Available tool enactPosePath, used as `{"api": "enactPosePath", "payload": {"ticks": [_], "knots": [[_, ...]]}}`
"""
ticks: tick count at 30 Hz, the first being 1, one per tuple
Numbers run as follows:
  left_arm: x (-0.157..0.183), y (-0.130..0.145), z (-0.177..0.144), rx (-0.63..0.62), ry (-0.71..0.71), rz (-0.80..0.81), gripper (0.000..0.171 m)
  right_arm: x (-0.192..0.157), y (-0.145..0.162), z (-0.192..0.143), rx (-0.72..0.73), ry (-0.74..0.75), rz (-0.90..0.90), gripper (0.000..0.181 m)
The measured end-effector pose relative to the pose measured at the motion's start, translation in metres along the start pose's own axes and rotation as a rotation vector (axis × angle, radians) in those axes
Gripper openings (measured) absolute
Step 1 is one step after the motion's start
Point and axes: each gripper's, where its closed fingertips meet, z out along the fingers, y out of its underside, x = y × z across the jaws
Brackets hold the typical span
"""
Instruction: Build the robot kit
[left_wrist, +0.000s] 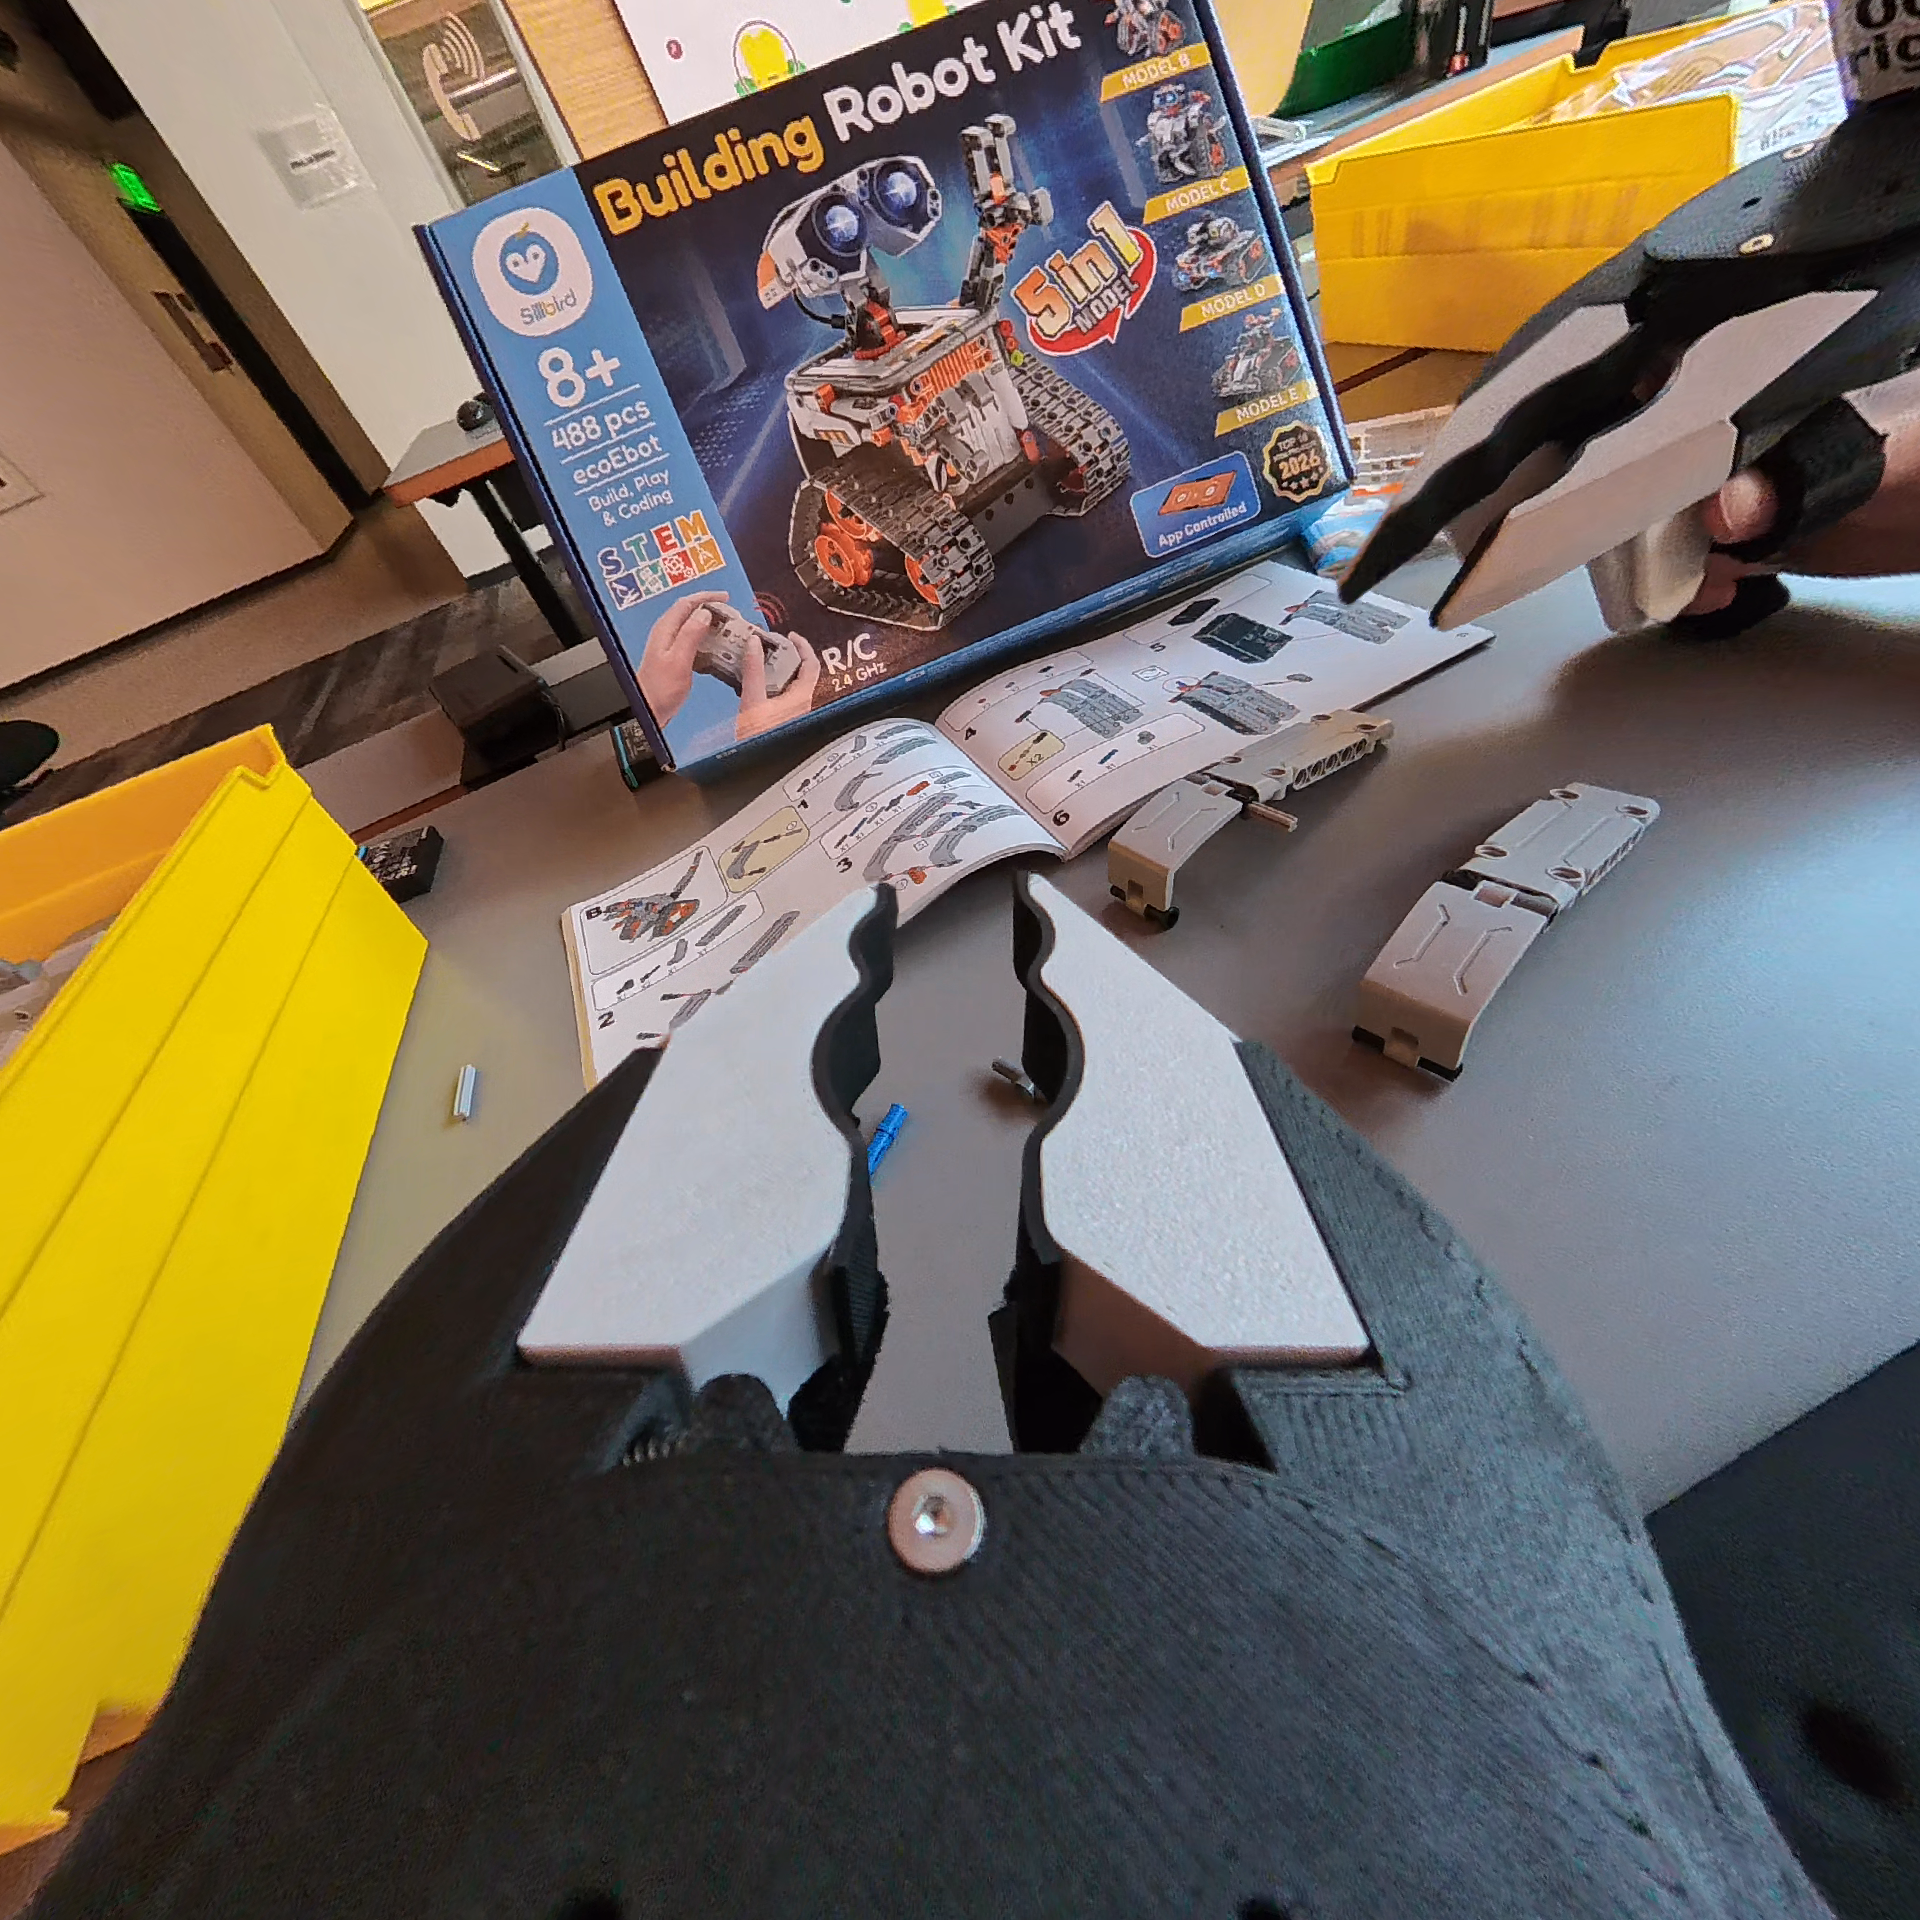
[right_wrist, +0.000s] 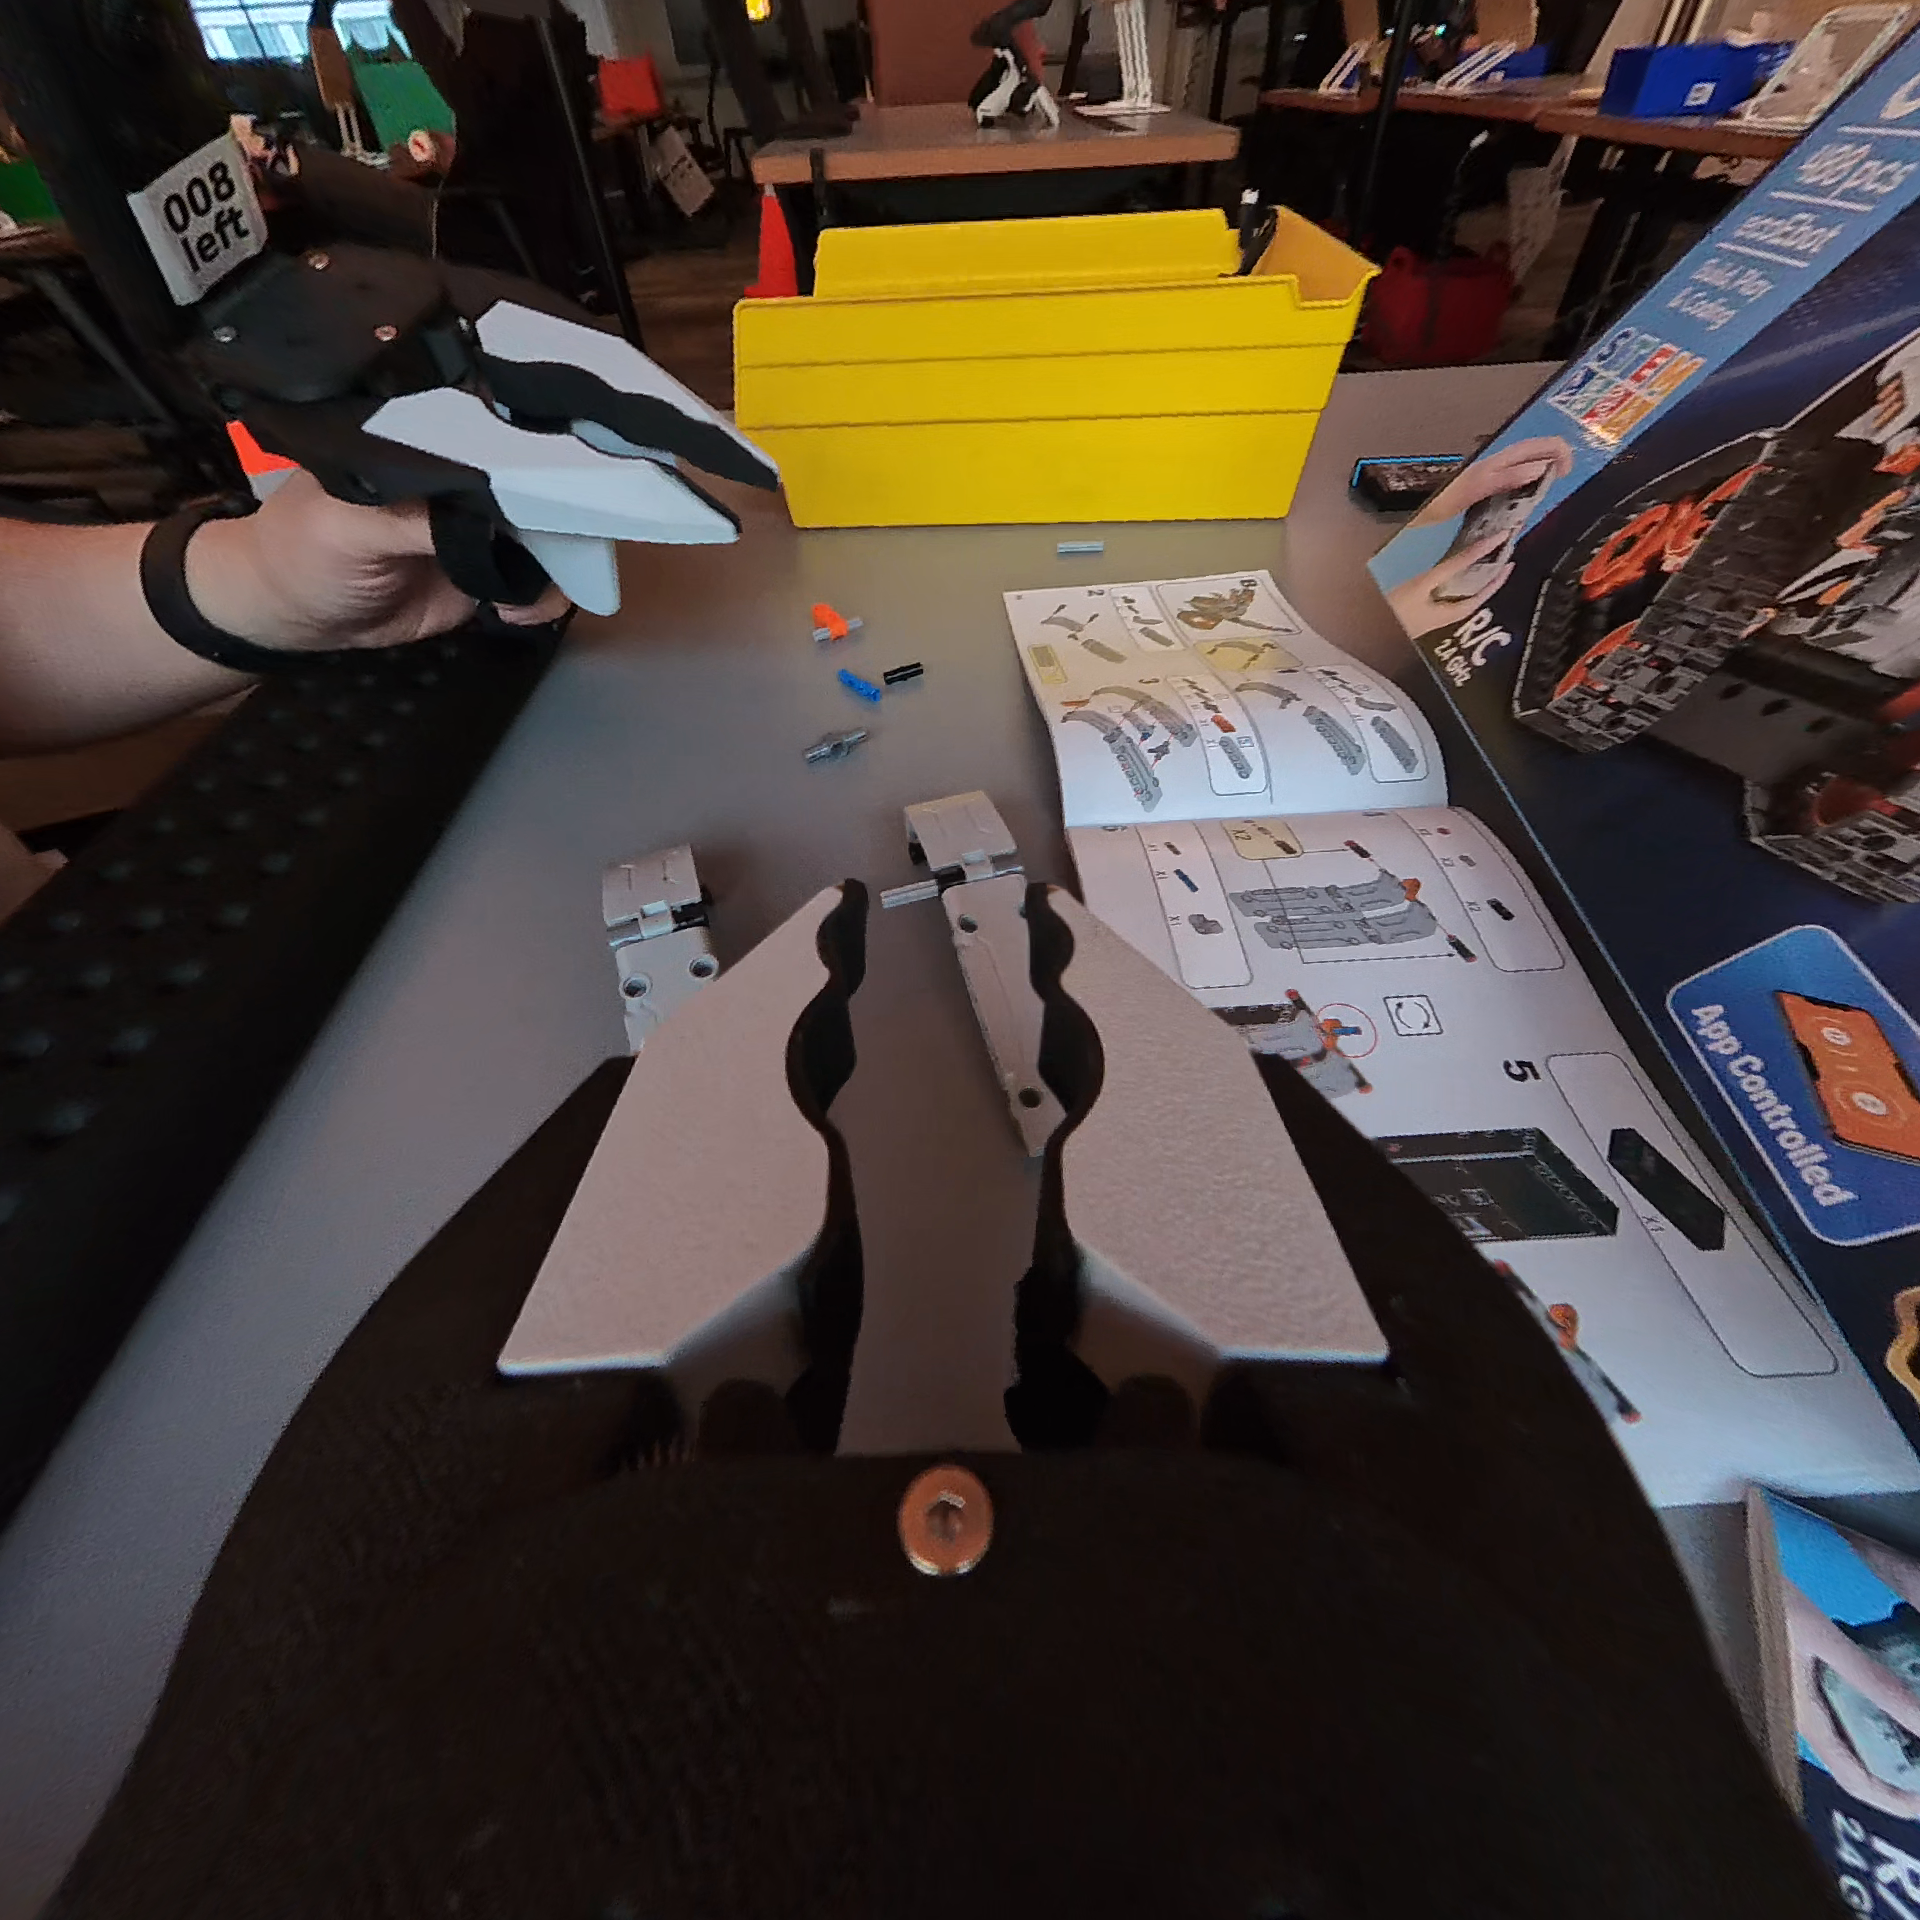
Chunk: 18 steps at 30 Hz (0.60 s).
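Left gripper (left_wrist: 954, 894): held above the grey table (left_wrist: 1662, 1195), fingers parted by a moderate gap, nothing gripped. Below that gap, seen between the fingers, a small blue pin (left_wrist: 888, 1132) by the left finger and a short grey pin (left_wrist: 1013, 1078) by the right finger, both loose on the table and untouched. Ahead of the tips, an open instruction booklet (left_wrist: 935, 810); beyond it, propped upright, a blue toy-kit box (left_wrist: 883, 384). Off to the left side, a thin pale axle (left_wrist: 464, 1091) and a yellow bin (left_wrist: 156, 1091). Right gripper (right_wrist: 945, 894): likewise parted about halfway, empty, hovering clear of the table. In line with its gap and close under its right finger, a grey curved panel joined to a holed beam (right_wrist: 987, 987), lying flat, edge against the booklet; no contact visible in either view. Left of its tips, well apart from the first, a second grey curved panel assembly (right_wrist: 660, 925). Farther ahead, a scatter of small parts: an orange-and-grey connector (right_wrist: 831, 621) and a black pin (right_wrist: 902, 673) near the blue one. At the far left, a black studded mat (right_wrist: 156, 935) under the person's forearm.
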Motion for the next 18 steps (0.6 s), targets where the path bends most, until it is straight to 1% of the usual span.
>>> {"api": "enactPosePath", "payload": {"ticks": [2,5,7,10,13,18], "knots": [[0.003,0.001,0.001,-0.009,0.010,0.018,0.019,-0.008,0.004,0.002,-0.031,-0.046,-0.005,0.027],[0.006,0.003,0.002,-0.021,0.013,0.048,0.019,-0.025,0.012,0.005,-0.091,-0.139,-0.011,0.027],[0.007,0.004,0.003,-0.027,0.012,0.063,0.019,-0.039,0.018,0.009,-0.135,-0.204,-0.005,0.030],[0.009,0.005,0.004,-0.036,0.016,0.076,0.019,-0.057,0.024,0.016,-0.189,-0.260,-0.022,0.040],[0.010,0.005,0.004,-0.038,0.016,0.082,0.019,-0.071,0.033,0.023,-0.259,-0.289,-0.047,0.053],[0.010,0.006,0.004,-0.041,0.016,0.085,0.019,-0.076,0.045,0.029,-0.341,-0.272,-0.109,0.052]]}}
